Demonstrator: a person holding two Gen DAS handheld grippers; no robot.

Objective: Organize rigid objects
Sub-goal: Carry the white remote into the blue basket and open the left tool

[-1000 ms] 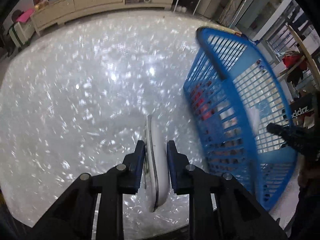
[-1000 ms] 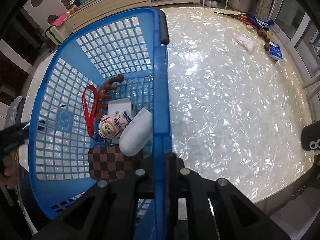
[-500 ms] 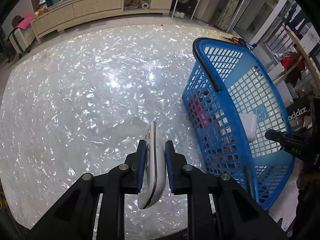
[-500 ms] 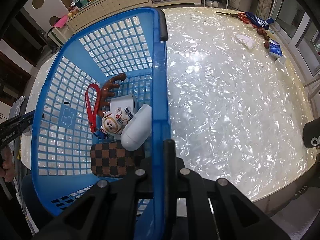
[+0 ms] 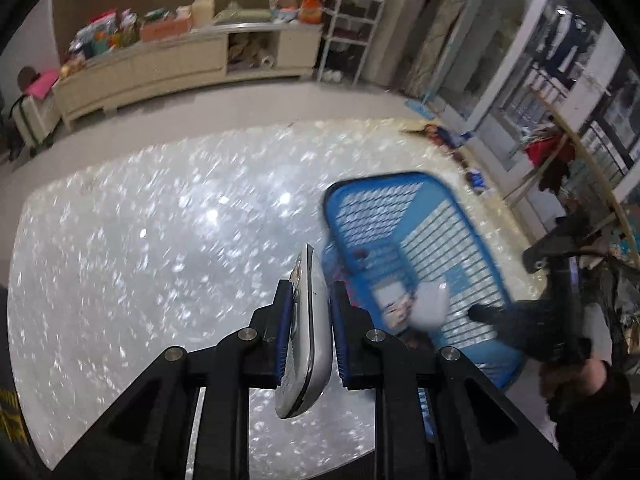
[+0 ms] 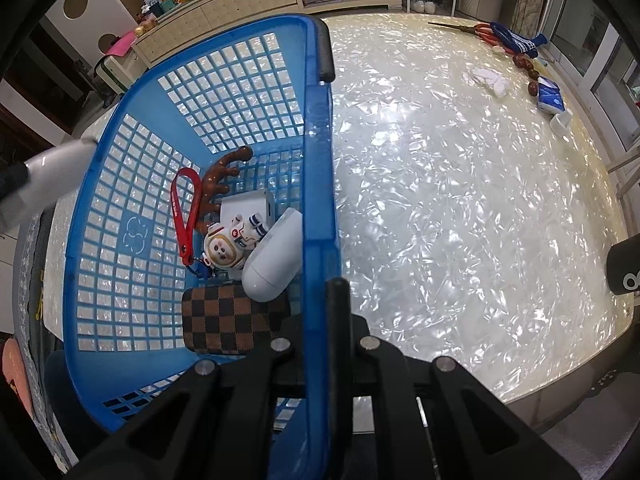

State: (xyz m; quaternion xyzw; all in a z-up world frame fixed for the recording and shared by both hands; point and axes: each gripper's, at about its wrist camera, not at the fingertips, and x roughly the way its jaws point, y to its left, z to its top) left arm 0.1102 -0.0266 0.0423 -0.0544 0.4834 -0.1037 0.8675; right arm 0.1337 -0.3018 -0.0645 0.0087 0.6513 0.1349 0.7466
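My left gripper (image 5: 310,294) is shut on a flat white and silver object (image 5: 308,332), held on edge above the pearly table (image 5: 140,260). To its right stands the blue mesh basket (image 5: 384,179). In the right wrist view my right gripper (image 6: 325,304) is shut on the basket's rim (image 6: 320,160). Inside the basket lie an astronaut figure (image 6: 228,244), a white oval case (image 6: 274,258), a brown checkered pouch (image 6: 224,320), a red strap (image 6: 182,216), a brown antler piece (image 6: 224,172) and a white box (image 6: 248,204). A pale blur at the left (image 6: 52,168) is the held object.
Red-handled scissors with a blue cloth (image 6: 516,40), a white wad (image 6: 490,78) and a blue packet (image 6: 550,98) lie along the table's far right edge. A cream sideboard (image 5: 160,68) full of clutter stands beyond the table. A person's hand (image 5: 576,376) holds the right gripper.
My left gripper has risen with the flat object, lifting it off the table and tilting up so more of the room shows. The right gripper and basket have stayed put.
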